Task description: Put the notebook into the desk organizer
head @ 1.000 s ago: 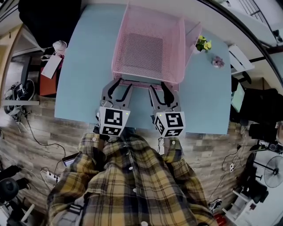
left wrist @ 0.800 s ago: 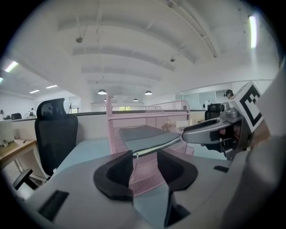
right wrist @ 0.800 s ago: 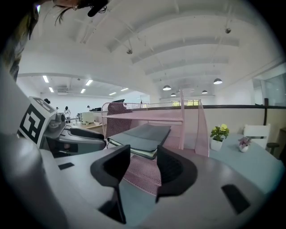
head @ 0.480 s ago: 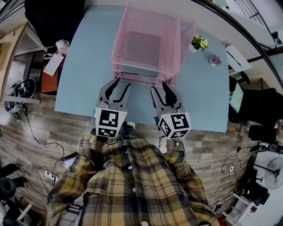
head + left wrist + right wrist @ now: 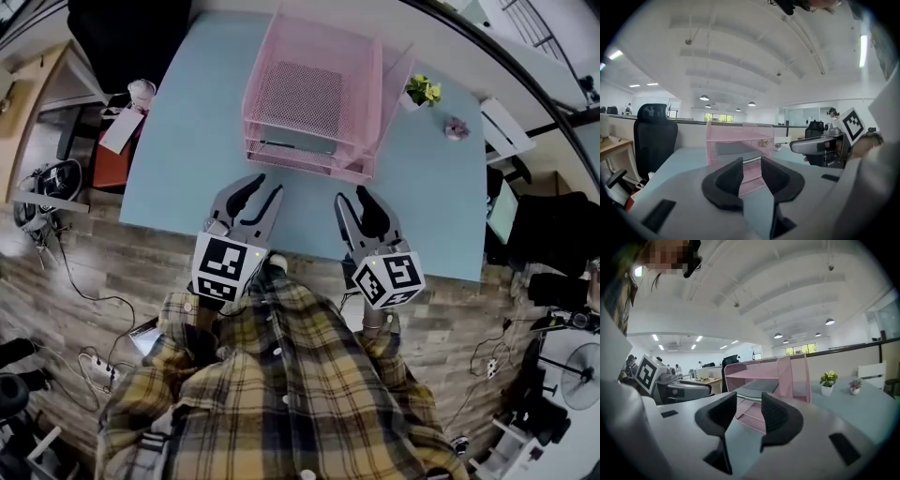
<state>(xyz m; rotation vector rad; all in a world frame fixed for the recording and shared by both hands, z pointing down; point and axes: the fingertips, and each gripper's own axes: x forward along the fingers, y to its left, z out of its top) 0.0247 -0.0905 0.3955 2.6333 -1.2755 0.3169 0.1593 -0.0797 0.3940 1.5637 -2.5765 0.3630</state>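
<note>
The pink mesh desk organizer (image 5: 314, 98) stands at the far middle of the light blue table (image 5: 187, 169). A grey notebook (image 5: 298, 147) lies flat in its middle tier, its front edge showing. It also shows in the left gripper view as the notebook (image 5: 736, 150) and in the right gripper view as the notebook (image 5: 757, 391). My left gripper (image 5: 255, 192) hovers short of the organizer; its jaws are closing with nothing between them. My right gripper (image 5: 354, 202) hangs beside it, open and empty. Both point at the organizer (image 5: 740, 136) (image 5: 787, 373).
A small pot with yellow flowers (image 5: 424, 92) and a little pink flower (image 5: 457, 127) stand right of the organizer. A black chair (image 5: 122, 37) is at the table's far left corner. The table's near edge (image 5: 281, 255) lies just under both grippers.
Both grippers have drawn back from the organizer's front toward the person. The left jaws stand narrower than before. The notebook stays in the tier.
</note>
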